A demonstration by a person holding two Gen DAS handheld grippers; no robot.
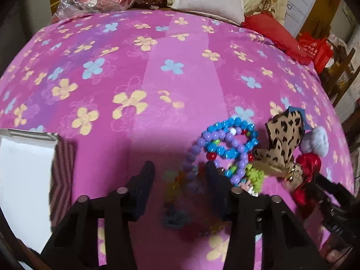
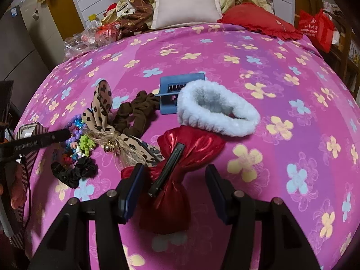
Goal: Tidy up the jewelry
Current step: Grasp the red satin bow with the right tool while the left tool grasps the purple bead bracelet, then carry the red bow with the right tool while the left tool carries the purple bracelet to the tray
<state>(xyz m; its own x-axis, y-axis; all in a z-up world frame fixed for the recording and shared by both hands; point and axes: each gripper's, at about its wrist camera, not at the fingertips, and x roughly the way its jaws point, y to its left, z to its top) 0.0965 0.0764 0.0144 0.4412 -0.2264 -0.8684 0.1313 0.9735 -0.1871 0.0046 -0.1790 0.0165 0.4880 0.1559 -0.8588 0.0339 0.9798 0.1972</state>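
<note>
Both grippers hung over a bed spread with a pink flowered sheet [image 2: 225,51]. The left gripper [image 1: 180,175] pointed steeply down at the near end of a heap of hair accessories; its jaws stood partly apart, with blurred coloured pieces between them, and whether the pads pressed on anything could not be told. Blue and purple bead bracelets [image 1: 229,144] lay just beyond its right finger, touching a leopard-print bow [image 1: 283,139]. A striped box [image 1: 60,171] sat at the left edge.

The right gripper [image 2: 175,175] stood with jaws apart over a shiny red bow [image 2: 177,173] bearing a dark clip — neither pad touched it. Beyond lay a white fluffy headband [image 2: 216,110], a blue claw clip [image 2: 177,90] and a brown scrunchie [image 2: 137,112]; a black scrunchie [image 2: 74,171] lay left of the red bow, near the beads.
</note>
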